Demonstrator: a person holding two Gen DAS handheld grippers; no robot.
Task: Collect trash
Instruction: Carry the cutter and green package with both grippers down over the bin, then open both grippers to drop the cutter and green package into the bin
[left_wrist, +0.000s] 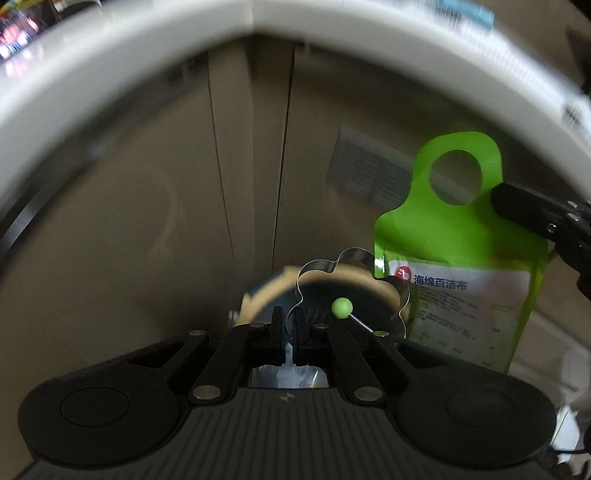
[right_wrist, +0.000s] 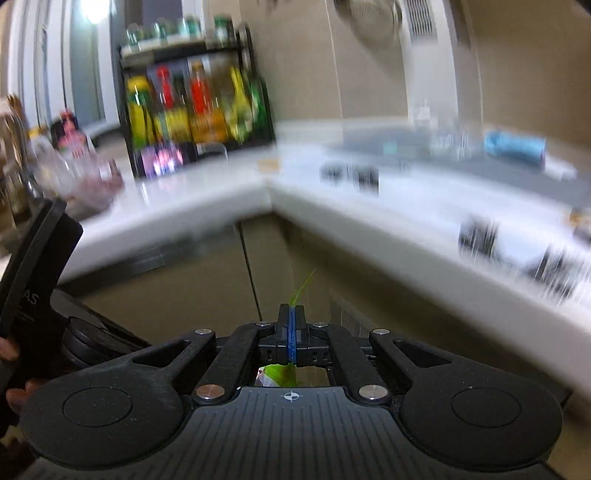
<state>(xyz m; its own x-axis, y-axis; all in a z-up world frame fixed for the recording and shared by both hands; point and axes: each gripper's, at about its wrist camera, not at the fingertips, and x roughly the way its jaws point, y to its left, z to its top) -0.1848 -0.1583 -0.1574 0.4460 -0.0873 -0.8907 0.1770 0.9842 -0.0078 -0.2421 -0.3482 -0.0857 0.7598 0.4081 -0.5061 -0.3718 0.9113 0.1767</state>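
Pinching flower-shaped metal cutter (left_wrist: 354, 291), left gripper (left_wrist: 289, 332) hangs below white counter edge (left_wrist: 110, 74). Right gripper (right_wrist: 291, 332) clamps green sponge packet (left_wrist: 458, 236) just right of cutter. Bottle rack (right_wrist: 192, 103) on counter behind; cabinet doors (left_wrist: 147, 221) ahead.

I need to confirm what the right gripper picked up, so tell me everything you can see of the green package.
The green package is a flat, glossy bright-green plastic pouch with a rounded hang tab and a big round hole at the top. A white label with Chinese text and a red logo covers its lower front. It hangs upright, below the white counter edge. The right gripper is shut on its upper right edge; that view shows only a green sliver. Its lower left overlaps the flower-shaped metal ring.
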